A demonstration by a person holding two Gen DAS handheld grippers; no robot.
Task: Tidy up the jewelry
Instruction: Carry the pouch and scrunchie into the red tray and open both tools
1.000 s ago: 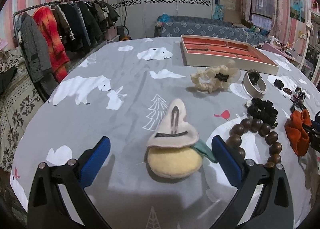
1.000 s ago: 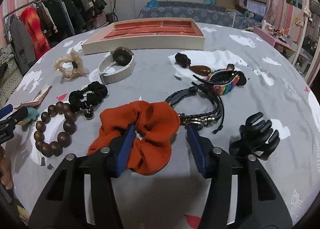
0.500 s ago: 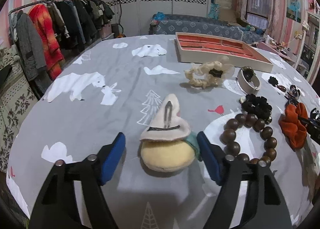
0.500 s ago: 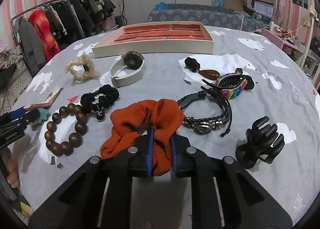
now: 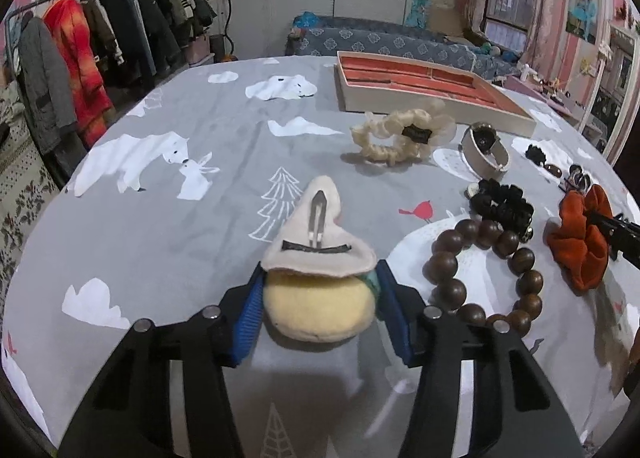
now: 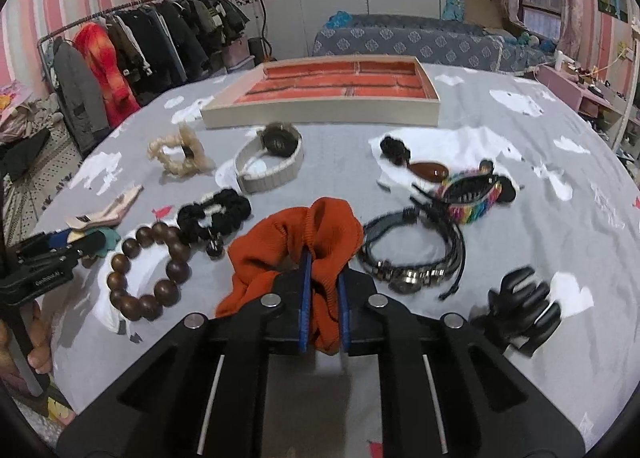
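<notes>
Pinching a fold of the orange scrunchie (image 6: 296, 242), the right gripper (image 6: 323, 306) has its jaws nearly pressed together on the fabric, low over the grey printed tabletop (image 6: 520, 162). The left gripper (image 5: 320, 310) has just been closing its jaws, and its blue pads (image 5: 248, 318) now touch both sides of the felt hair clip (image 5: 318, 282). A wooden bead bracelet (image 5: 480, 270) lies just beside that clip. Farther back stands the tray (image 6: 332, 114) with red compartments, well apart from both grippers.
</notes>
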